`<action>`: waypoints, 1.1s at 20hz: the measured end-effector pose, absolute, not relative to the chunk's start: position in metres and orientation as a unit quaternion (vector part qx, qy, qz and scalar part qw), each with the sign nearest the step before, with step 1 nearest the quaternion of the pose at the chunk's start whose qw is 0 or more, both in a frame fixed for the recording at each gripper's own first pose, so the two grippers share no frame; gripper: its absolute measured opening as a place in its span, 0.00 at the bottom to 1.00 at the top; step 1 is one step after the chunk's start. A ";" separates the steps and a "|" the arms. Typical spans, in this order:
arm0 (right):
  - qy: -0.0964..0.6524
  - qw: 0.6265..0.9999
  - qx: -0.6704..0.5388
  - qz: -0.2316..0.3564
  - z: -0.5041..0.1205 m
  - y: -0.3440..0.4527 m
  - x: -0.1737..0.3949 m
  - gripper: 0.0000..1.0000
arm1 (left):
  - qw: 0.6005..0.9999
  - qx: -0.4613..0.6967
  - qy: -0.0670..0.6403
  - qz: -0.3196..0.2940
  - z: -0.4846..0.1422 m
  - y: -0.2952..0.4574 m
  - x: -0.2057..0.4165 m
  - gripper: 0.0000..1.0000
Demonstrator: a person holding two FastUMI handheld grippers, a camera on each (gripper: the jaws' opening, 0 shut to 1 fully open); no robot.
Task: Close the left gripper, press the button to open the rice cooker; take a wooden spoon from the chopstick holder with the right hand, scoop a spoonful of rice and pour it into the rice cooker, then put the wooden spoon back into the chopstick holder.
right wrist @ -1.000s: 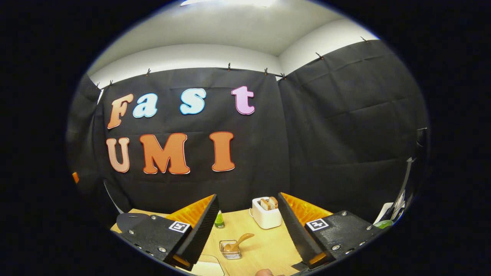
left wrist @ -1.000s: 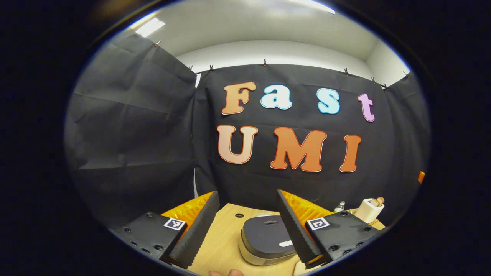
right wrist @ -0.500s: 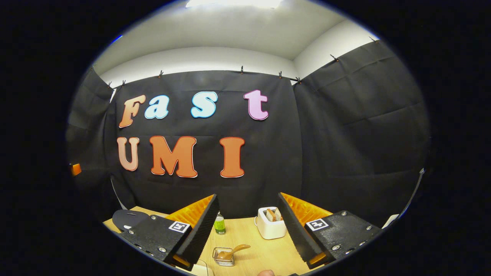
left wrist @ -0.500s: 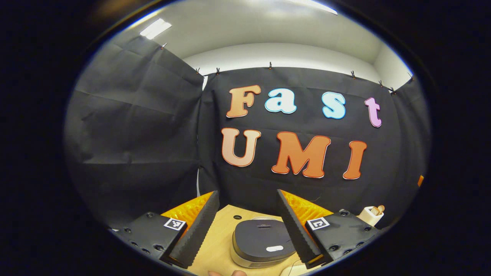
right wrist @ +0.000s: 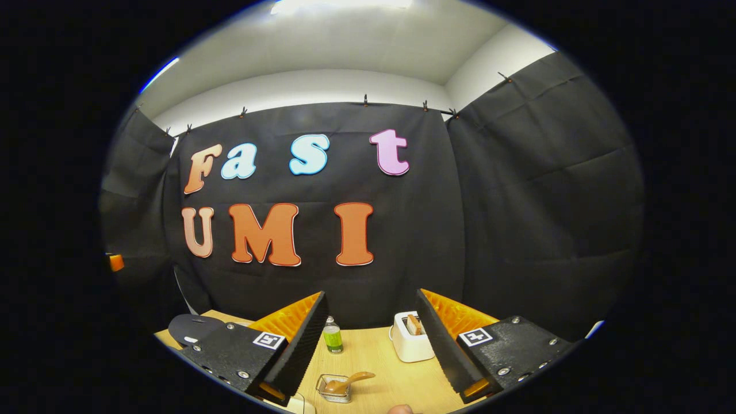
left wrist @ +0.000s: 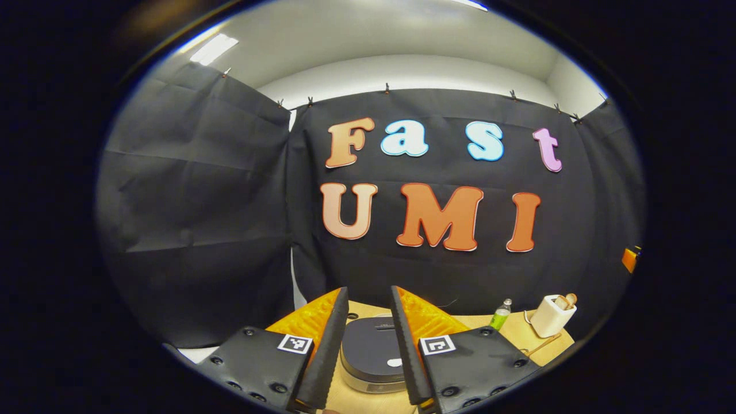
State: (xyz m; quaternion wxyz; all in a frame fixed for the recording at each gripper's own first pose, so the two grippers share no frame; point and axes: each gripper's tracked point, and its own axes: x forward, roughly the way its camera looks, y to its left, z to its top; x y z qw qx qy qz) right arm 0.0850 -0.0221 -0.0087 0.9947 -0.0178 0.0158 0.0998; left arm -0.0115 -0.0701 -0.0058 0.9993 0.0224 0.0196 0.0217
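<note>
The left tongs (left wrist: 368,345) stand narrow, their two fingers drawn in with a slim gap between them and nothing held; this looks like the closing the task asks for, so that the joined tips can serve as one blunt point for pressing. Through that gap sits the cooker (left wrist: 371,356) on the surface (left wrist: 512,333), lid down, with a small pale patch on its front that may be the button, though it is too small to tell. The tongs hang above and short of it, apart from the lid. The right tongs (right wrist: 368,345) stand wide and empty, held back over the surface, probably waiting their turn. Ahead of them a spoon (right wrist: 345,382) leans in a small clear holder (right wrist: 334,390), handle tilted to the right, free to be pinched. Farther back stand a green bottle (right wrist: 332,336) and a white toaster (right wrist: 413,342), well clear of the spoon. Next, I judge, the left tongs must shut fully and come down on the cooker's button; a glancing push could slide off it.
</note>
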 end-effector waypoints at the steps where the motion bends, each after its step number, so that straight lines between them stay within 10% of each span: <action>1: 0.018 0.995 -0.016 0.099 -0.010 -0.023 0.086 0.99 | 0.999 0.027 0.026 0.013 -0.008 -0.074 -0.010 0.54; 4: 0.022 0.995 -0.011 0.093 -0.011 -0.022 0.087 0.99 | 0.998 0.044 0.046 -0.017 -0.018 -0.084 -0.003 0.56; 7: 0.014 0.997 -0.013 0.080 -0.008 -0.026 0.087 0.94 | 0.997 0.035 0.069 -0.029 -0.036 -0.090 0.009 0.10; 22: 0.058 0.997 -0.048 0.010 -0.035 -0.066 0.075 0.94 | 0.965 0.050 0.244 -0.081 -0.230 -0.112 0.066 0.04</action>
